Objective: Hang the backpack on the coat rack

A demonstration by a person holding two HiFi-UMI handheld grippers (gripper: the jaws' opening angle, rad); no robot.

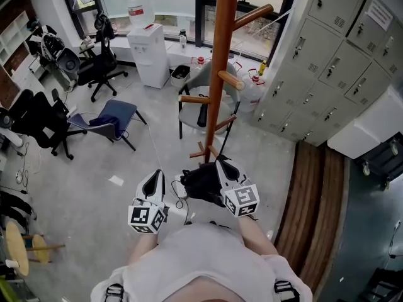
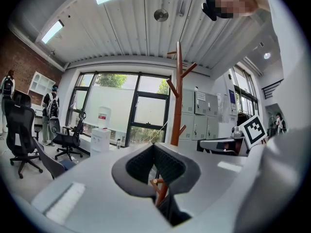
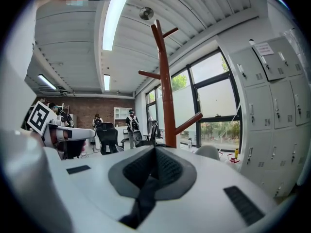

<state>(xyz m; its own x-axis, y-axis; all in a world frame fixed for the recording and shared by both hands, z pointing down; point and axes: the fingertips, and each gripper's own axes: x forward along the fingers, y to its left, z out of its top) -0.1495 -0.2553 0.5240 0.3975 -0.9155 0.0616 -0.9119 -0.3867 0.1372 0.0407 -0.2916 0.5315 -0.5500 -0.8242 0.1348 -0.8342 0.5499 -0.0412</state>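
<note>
We held the backpack (image 1: 200, 184) low before the coat rack (image 1: 221, 68), its strap (image 3: 142, 198) pinched in the right gripper (image 1: 222, 164), jaws fully closed on it (so the loop could reach a peg (image 1: 230, 80), we judged). Our left gripper (image 1: 154, 177) hung beside it, jaws together, apparently empty, free to steady the bag.

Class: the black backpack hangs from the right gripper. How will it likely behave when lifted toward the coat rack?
Probably floppy: the backpack hangs by a thin strap pinched in the right gripper, so it may swing. It looks slumped, so likely lightly filled. The strap should drape readily over a peg of the coat rack.
</note>
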